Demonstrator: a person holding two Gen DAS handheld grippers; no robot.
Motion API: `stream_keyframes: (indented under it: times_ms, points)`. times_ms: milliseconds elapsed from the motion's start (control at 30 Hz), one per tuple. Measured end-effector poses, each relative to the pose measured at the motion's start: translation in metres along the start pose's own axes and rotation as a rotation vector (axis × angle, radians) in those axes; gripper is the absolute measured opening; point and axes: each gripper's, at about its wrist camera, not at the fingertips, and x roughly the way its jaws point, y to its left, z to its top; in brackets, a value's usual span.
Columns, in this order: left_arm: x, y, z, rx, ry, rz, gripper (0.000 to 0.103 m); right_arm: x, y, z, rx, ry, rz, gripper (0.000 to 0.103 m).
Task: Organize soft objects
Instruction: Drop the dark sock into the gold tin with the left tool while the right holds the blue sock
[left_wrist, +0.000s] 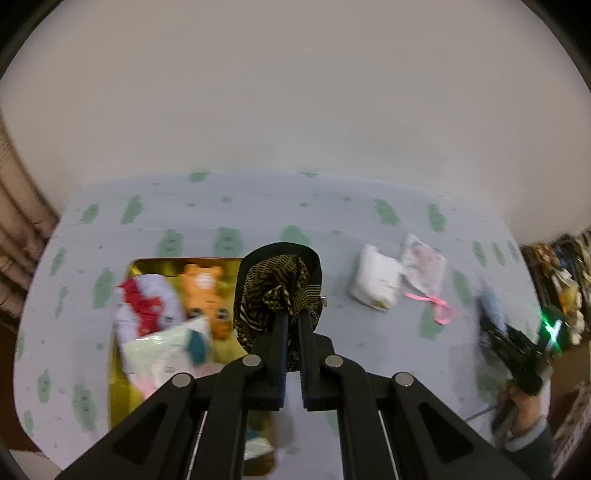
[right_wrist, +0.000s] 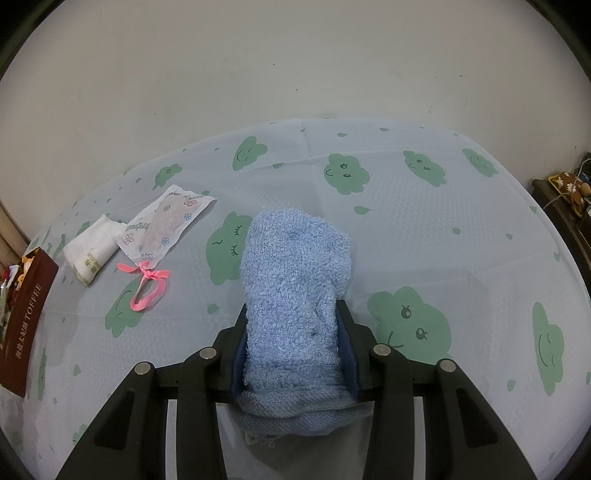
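Observation:
My left gripper (left_wrist: 291, 314) is shut on a black and gold striped cloth (left_wrist: 277, 291), held above the right edge of a gold-lined box (left_wrist: 122, 391). The box holds an orange plush toy (left_wrist: 205, 295), a red and white soft item (left_wrist: 144, 302) and a pale cloth (left_wrist: 166, 350). My right gripper (right_wrist: 291, 321) is shut on a folded blue towel (right_wrist: 295, 280) above the table. A white folded cloth (right_wrist: 92, 247) and a flowered sachet with a pink ribbon (right_wrist: 166, 221) lie on the table to the left.
The table wears a pale blue cover with green cloud faces (right_wrist: 424, 229). The box shows as a dark red TOFFEE box (right_wrist: 26, 317) at the left edge. A plain wall stands behind. Cluttered furniture (right_wrist: 565, 192) is at the right.

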Motion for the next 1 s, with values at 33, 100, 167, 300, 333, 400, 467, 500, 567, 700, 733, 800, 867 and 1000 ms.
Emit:
stream_keyframes:
  times_ms: [33,100,167,300,333,400,467,500,567,700,733,800,867,1000]
  points:
    - [0.001,0.005,0.001,-0.004,0.000,0.013,0.005,0.000,0.000,0.000,0.000,0.000,0.000,0.039]
    - [0.003,0.018,0.003,-0.021,-0.003,0.052,0.005,0.000,0.000,0.000,-0.001,0.000,-0.001,0.039]
    - [0.006,0.029,0.004,-0.033,0.004,0.070,0.005,0.000,0.000,0.000,0.000,0.000,0.001,0.039]
    - [0.018,0.050,0.005,-0.061,0.020,0.109,0.005,0.000,0.000,0.000,-0.001,0.000,0.000,0.039]
    - [0.022,0.054,0.006,-0.068,0.024,0.116,0.005,0.000,0.000,0.000,0.001,-0.001,0.000,0.039]
    - [0.027,0.059,0.005,-0.075,0.027,0.119,0.005,0.000,0.000,0.000,0.000,-0.001,0.000,0.039]
    - [0.032,0.064,0.006,-0.087,0.032,0.128,0.005,0.000,-0.001,0.000,0.000,0.000,0.001,0.040]
    - [0.035,0.067,0.006,-0.089,0.033,0.135,0.005,0.000,0.000,0.000,0.000,0.000,0.002,0.041]
    - [0.040,0.071,0.006,-0.093,0.036,0.158,0.005,0.000,0.000,0.000,-0.002,0.000,0.000,0.041]
    - [0.047,0.082,0.006,-0.119,0.052,0.160,0.005,0.000,0.002,0.000,-0.003,0.000,-0.001,0.042]
    - [0.049,0.085,0.005,-0.125,0.059,0.157,0.005,0.000,0.002,0.000,-0.003,0.000,-0.002,0.042]
    - [0.052,0.089,0.003,-0.131,0.071,0.157,0.005,0.000,0.003,0.000,-0.005,0.001,-0.003,0.042]
    - [0.055,0.090,0.001,-0.133,0.081,0.158,0.008,0.000,0.003,0.000,-0.006,0.001,-0.004,0.042]
    - [0.059,0.093,-0.002,-0.134,0.099,0.174,0.008,0.001,0.004,0.000,-0.011,0.002,-0.006,0.042]
